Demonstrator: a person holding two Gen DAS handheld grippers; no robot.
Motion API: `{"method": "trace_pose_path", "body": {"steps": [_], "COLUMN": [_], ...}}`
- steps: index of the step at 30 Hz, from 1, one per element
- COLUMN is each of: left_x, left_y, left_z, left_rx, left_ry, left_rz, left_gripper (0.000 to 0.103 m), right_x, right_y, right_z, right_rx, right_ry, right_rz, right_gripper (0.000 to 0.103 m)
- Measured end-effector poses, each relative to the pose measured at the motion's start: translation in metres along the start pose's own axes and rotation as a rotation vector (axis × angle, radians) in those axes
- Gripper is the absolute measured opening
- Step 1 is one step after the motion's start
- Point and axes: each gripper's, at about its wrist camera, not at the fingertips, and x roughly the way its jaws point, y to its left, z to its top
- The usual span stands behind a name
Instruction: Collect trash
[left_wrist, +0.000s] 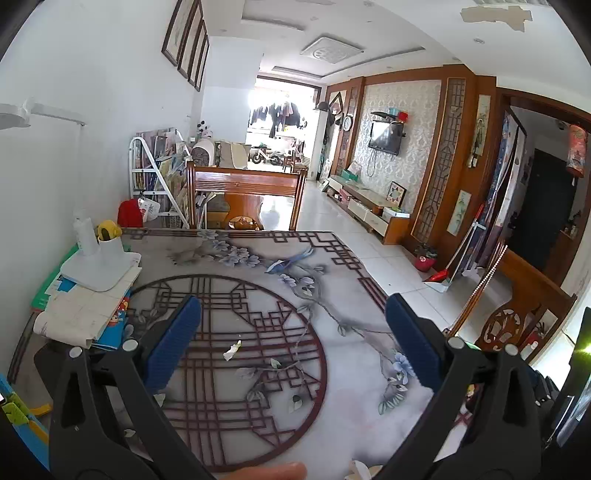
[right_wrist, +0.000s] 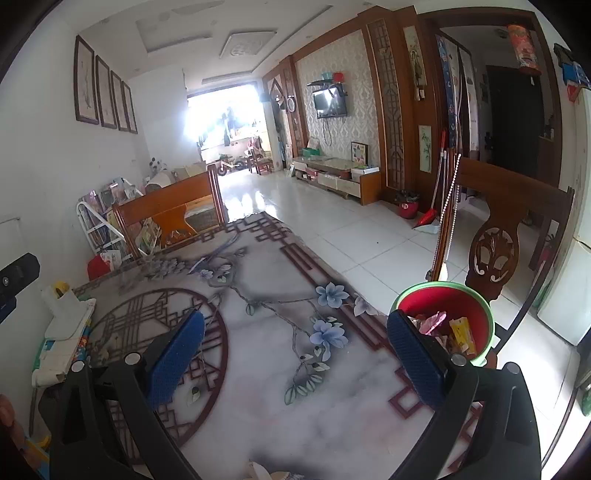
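Left gripper (left_wrist: 293, 306): fingers spread wide, blue pads well apart, holding nothing and touching nothing; it hangs above the table.
Right gripper (right_wrist: 295, 321): fingers likewise spread wide, nothing between them, no contact visible.
Table (left_wrist: 343, 417): marble-look top with a dark lattice circle and painted flowers, filling the lower half of both views.
Paper scrap (left_wrist: 232, 350): small crumpled white piece lying on the lattice circle, lower centre of the left view, between the two left fingers in the picture but apart from them.
Second scrap (left_wrist: 360, 470): pale piece at the bottom edge of the left view; shape unclear.
Trash bin (right_wrist: 480, 295): red inside, green rim, at the table's right edge in the right view, just behind the right-hand finger; wrappers (right_wrist: 460, 334) lie inside.
Paper stack (left_wrist: 85, 310): left side of the table, with a white lamp base (left_wrist: 99, 267) on top.
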Motion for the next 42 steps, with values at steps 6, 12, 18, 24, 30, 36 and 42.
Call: {"method": "trace_pose_path", "body": {"steps": [6,12,18,24,30,36,42], "left_x": [0.0,0.001,0.003,0.006,0.011,0.02,0.037], "left_y": [-0.003,-0.006,-0.009,-0.014,-0.018,-0.019,-0.013], "left_z": [-0.002,-0.004,-0.005,-0.006,-0.009,-0.014,-0.022], "left_rx": [0.007,0.012,0.011,0.013,0.013,0.002,-0.043], "left_ry": [0.007,0.014,0.022,0.032,0.045,0.089,0.153], "left_rz": [-0.005,-0.007,-0.009,-0.011,-0.014,-0.014,0.012], "left_gripper": [0.098,0.098,0.098,0.098,0.098,0.098,0.098], "right_x": [0.002,0.004,0.007,0.01,0.015,0.026,0.051], "right_y": [-0.005,-0.008,-0.013,-0.018,-0.021,-0.025,-0.027], "right_z": [-0.002,-0.006,-0.008,-0.01,-0.012,-0.017,-0.026], "right_rx": [0.011,0.009,0.011,0.013,0.014,0.005,-0.021], "right_ry": [0.014,0.035,0.053,0.067,0.084,0.122,0.197], "right_rz": [-0.008,-0.008,-0.014,-0.021,-0.026,-0.033,-0.034], "right_gripper": [0.095,0.095,0.095,0.095,0.095,0.095,0.095]}}
